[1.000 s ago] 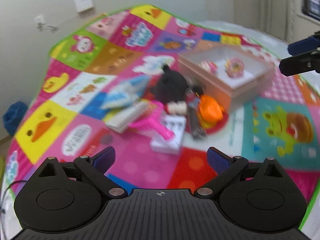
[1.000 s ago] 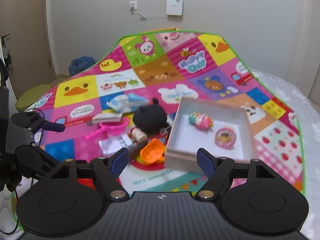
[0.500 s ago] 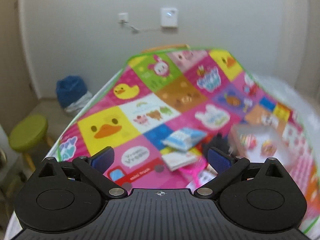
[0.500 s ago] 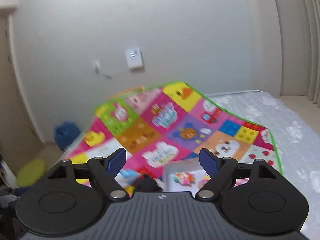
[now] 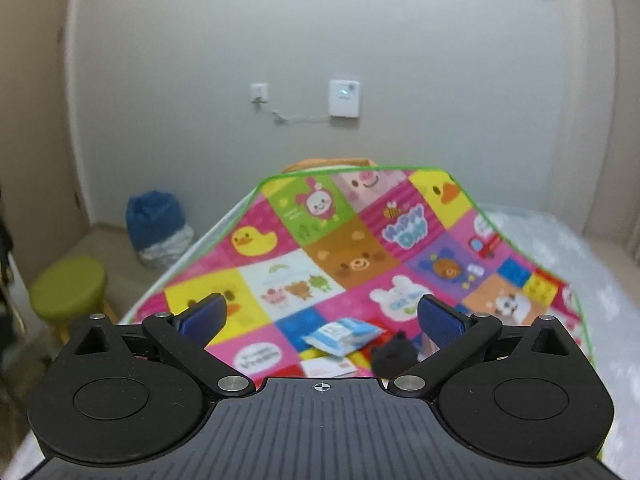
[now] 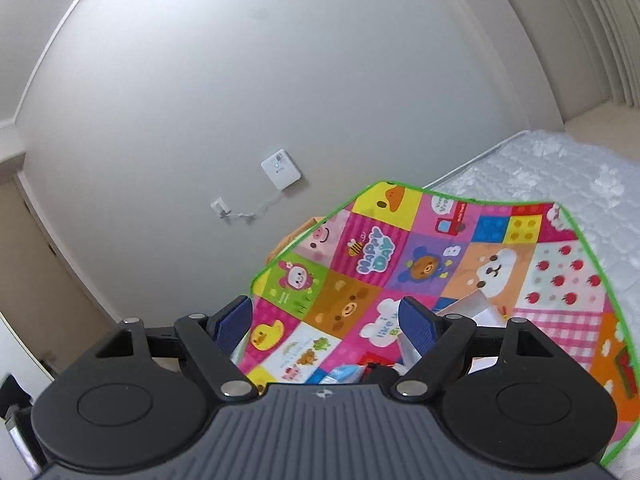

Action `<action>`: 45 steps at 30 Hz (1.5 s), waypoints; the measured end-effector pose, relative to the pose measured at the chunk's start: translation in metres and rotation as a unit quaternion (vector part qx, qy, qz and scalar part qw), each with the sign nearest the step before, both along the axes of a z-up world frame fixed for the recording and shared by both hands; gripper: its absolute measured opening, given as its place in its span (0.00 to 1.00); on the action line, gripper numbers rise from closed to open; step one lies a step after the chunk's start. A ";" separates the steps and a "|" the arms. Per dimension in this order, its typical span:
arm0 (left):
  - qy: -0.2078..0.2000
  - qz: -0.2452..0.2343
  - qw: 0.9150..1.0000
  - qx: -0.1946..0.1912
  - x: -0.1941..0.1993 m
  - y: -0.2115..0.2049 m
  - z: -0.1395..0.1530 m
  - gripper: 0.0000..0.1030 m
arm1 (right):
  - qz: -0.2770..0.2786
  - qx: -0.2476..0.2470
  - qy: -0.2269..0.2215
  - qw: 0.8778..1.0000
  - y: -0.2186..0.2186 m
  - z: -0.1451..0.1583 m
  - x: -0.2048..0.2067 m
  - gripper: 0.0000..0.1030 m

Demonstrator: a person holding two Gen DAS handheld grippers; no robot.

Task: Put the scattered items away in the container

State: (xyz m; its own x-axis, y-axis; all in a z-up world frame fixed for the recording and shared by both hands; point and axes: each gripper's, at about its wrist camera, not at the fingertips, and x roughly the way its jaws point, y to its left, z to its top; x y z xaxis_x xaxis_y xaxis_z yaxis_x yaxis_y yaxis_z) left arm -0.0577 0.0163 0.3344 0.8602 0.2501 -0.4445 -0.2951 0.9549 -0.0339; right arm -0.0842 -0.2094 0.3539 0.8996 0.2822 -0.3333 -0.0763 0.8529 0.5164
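My left gripper (image 5: 322,316) is open and empty, raised well above the colourful play mat (image 5: 348,264). Just past its body I see a blue-and-white packet (image 5: 340,334), a black plush toy (image 5: 394,356) and a white card (image 5: 328,366) on the mat. My right gripper (image 6: 326,326) is open and empty, tilted up toward the wall. Behind its right finger shows a corner of the white box (image 6: 478,308); its contents are hidden. The blue packet (image 6: 344,374) peeks out over the gripper body.
A green stool (image 5: 70,290) and a blue bag (image 5: 154,228) stand on the floor left of the mat. A white quilted mattress (image 6: 560,168) lies to the right. A wall socket and white device (image 5: 344,98) sit on the grey wall.
Both grippers have lifted and tilted upward, away from the items. The box and most of the scattered items have dropped out of view below the gripper bodies. Both stay open.
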 end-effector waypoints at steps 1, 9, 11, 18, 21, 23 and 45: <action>-0.022 0.014 1.000 -0.004 -0.001 -0.001 -0.007 1.00 | 0.005 -0.023 -0.001 1.000 0.006 0.001 -0.004 0.78; -0.075 -0.046 0.995 -0.037 -0.015 0.005 -0.122 1.00 | 0.016 -0.223 0.013 0.975 0.082 -0.024 -0.003 0.79; -0.070 -0.080 0.994 0.014 -0.018 0.013 -0.152 1.00 | 0.005 -0.258 0.031 0.966 0.099 -0.045 0.018 0.79; -0.007 -0.066 0.998 -0.023 0.013 0.063 -0.199 1.00 | 0.024 -0.183 0.123 0.975 0.116 -0.166 0.093 0.35; 0.027 -0.061 0.996 -0.050 0.033 0.072 -0.220 1.00 | 0.033 -0.238 0.116 0.964 0.127 -0.220 0.105 0.33; 0.048 -0.060 0.995 -0.062 0.044 0.077 -0.233 1.00 | 0.058 -0.290 0.099 0.950 0.137 -0.247 0.107 0.33; 0.084 -0.100 0.980 -0.153 0.084 0.096 -0.277 1.00 | 0.231 -0.411 0.069 0.879 0.157 -0.320 0.097 0.10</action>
